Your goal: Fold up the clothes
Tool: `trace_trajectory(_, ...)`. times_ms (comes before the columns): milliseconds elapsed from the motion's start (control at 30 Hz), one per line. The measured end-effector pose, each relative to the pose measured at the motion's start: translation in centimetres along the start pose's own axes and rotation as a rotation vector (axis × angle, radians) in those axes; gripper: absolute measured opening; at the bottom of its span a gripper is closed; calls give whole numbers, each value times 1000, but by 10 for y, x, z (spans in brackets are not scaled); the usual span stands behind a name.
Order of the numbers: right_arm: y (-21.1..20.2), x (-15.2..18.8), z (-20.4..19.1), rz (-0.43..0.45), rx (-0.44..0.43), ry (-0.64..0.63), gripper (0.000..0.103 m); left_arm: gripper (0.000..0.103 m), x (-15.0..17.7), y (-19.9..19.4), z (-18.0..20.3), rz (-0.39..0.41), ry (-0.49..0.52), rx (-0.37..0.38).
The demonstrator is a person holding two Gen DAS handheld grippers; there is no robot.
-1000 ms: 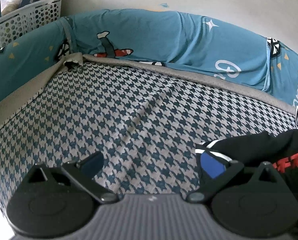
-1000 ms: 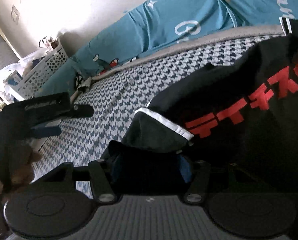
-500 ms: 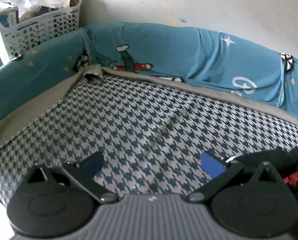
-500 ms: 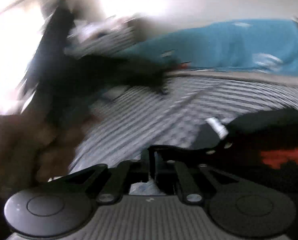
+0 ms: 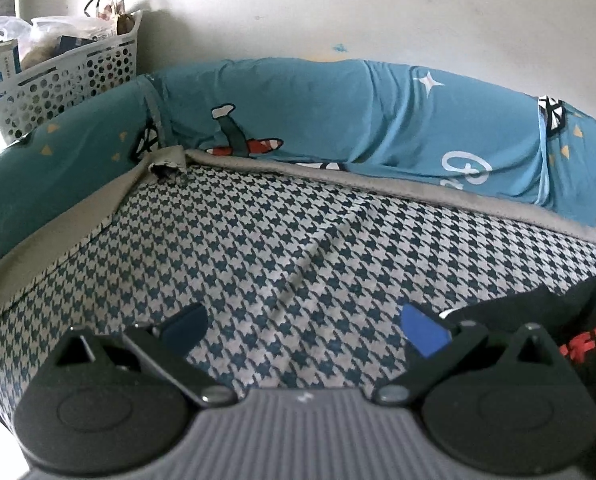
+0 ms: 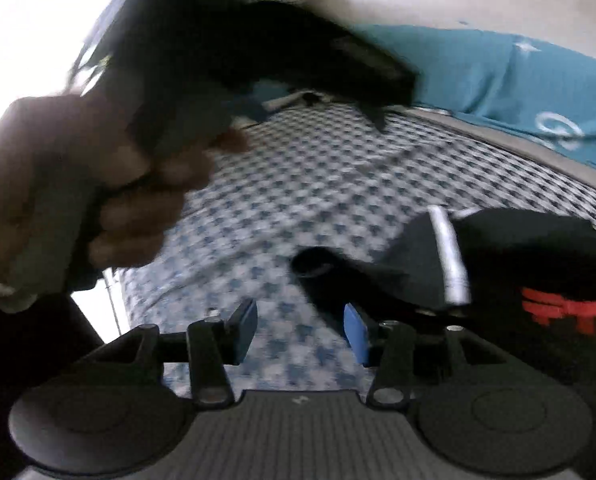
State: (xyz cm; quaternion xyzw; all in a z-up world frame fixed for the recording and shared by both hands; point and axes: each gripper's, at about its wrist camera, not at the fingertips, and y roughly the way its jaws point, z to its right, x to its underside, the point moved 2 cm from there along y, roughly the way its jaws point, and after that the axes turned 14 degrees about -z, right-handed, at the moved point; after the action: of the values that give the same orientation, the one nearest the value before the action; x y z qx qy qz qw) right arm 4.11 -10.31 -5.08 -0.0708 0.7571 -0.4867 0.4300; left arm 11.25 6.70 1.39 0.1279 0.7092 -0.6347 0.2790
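Black garment (image 6: 538, 264) lies at the right edge of the houndstooth mattress (image 5: 257, 240); left gripper (image 5: 304, 322) jaws apart, empty; right gripper (image 6: 300, 330) jaws opening, nothing between, just beside garment.

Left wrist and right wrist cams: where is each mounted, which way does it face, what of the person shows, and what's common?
Left wrist: on the left gripper, looking down along its open fingers over the houndstooth mattress to the blue bumper and white basket; no body visible.
Right wrist: on the right gripper, jaws opening with nothing between; blurred left hand holding its gripper shows.
Shared: mattress, bumper, black garment.
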Motion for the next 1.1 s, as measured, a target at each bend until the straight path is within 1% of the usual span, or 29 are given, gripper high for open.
trace_trajectory(133, -12, 3, 20, -1, 29, 66, 48, 103, 1, 1, -2, -3, -5, 0)
trace_trajectory(233, -16, 6, 31, -14, 78, 78, 48, 103, 1, 2, -5, -8, -13, 1)
trace_trajectory(333, -13, -1, 37, -19, 111, 90, 48, 103, 1, 2, -7, -17, -19, 5)
trace_trajectory(400, -12, -2, 41, -19, 108, 110, 48, 103, 1, 2, -8, -20, -22, 8)
trace_trajectory(533, -5, -4, 47, 0, 55, 162, 48, 103, 1, 0, -10, -23, -25, 17)
trace_trajectory(600, -4, -4, 45, 32, 36, 182, 48, 103, 2, -1, -10, -20, -23, 17)
trace_trajectory(700, 5, -15, 47, 83, 16, 216, 47, 103, 2, -2, -12, -13, -21, 12)
trace_trajectory(767, 11, -19, 44, 107, -12, 225, 45, 103, 2, -3, -13, -7, -21, 6)
trace_trajectory(833, 13, -21, 37, 121, -69, 211, 45, 103, 1, -4, -16, 0, -26, -2)
trace_trajectory(900, 16, -23, 26, 117, -141, 179, 45, 103, 1, -5, -18, 4, -31, -9)
trace_trajectory(1033, 10, -22, -2, 130, -164, 41, 45, 103, 0, -5, -18, 6, -32, -15)
trace_trajectory(1100, 7, -22, -10, 131, -167, 1, 45, 103, 0, -4, -16, 2, -22, -15)
